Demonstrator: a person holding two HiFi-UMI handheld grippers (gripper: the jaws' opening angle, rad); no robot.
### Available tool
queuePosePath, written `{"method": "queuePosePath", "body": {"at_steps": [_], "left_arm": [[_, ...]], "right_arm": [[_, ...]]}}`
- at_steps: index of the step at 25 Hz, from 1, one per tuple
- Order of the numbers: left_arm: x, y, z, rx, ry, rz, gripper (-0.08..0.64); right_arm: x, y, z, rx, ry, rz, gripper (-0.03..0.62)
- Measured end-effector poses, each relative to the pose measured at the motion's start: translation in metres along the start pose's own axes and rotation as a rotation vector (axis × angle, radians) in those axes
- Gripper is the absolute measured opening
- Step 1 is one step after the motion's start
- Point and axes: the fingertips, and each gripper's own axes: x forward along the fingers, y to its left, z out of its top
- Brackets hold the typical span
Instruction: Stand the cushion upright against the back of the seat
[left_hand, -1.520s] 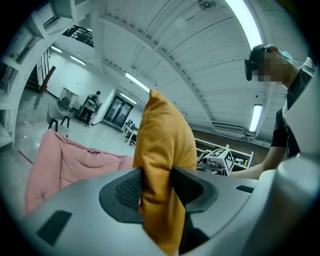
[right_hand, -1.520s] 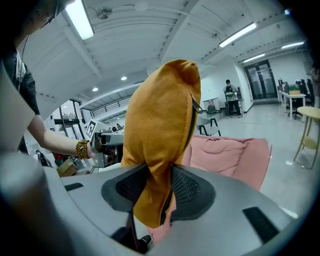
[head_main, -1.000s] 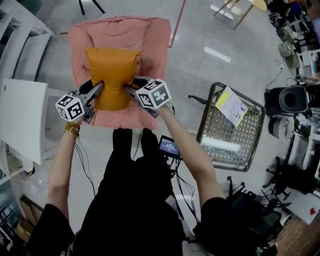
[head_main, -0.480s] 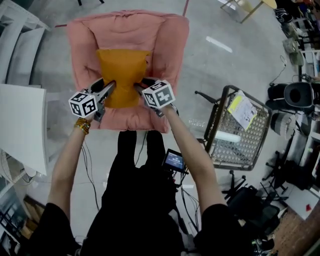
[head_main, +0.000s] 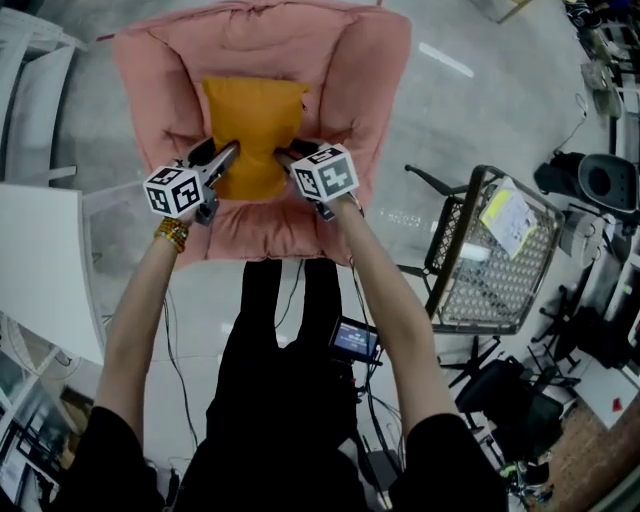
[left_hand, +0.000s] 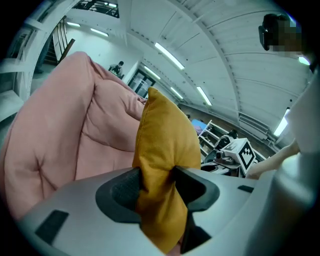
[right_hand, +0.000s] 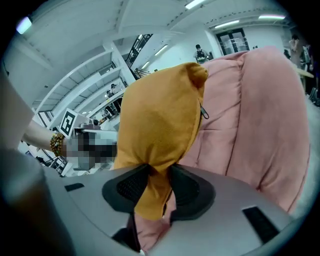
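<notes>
The mustard-yellow cushion stands upright over the seat of the pink padded armchair, in front of its backrest. My left gripper is shut on the cushion's lower left corner and my right gripper on its lower right corner. In the left gripper view the cushion is pinched between the pads of the left gripper, whose jaws have just been opening slightly. In the right gripper view the right gripper squeezes the cushion, its jaws have just been closing, and the pink backrest rises behind.
A white table stands at the left. At the right is a wire-mesh chair with papers on it. Dark equipment and cables crowd the far right. A small screen hangs at the person's waist.
Both grippers have carried the cushion lower and deeper into the armchair, toward its backrest. The chair now fills more of the head view.
</notes>
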Motion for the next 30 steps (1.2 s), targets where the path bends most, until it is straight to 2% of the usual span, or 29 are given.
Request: {"method": "queuePosePath", "body": {"at_steps": [5, 14, 21, 24, 30], "left_arm": [[0.021, 0.026, -0.017, -0.040, -0.007, 0.017, 0.204], [0.052, 0.067, -0.030, -0.052, -0.035, 0.029, 0.206], [0.071, 0.089, -0.039, 0.002, 0.020, 0.042, 0.211], [0.080, 0.095, -0.044, -0.004, 0.036, 0.053, 0.215], [0.080, 0.101, -0.050, 0.014, 0.026, 0.063, 0.221]], "right_arm": [[0.025, -0.022, -0.007, -0.006, -0.021, -0.040, 0.143], [0.062, -0.053, -0.014, 0.063, -0.088, -0.115, 0.141], [0.087, -0.077, -0.017, 0.073, -0.068, -0.202, 0.136], [0.094, -0.089, -0.018, 0.091, -0.057, -0.236, 0.123], [0.101, -0.091, -0.025, 0.114, -0.053, -0.217, 0.124]]}}
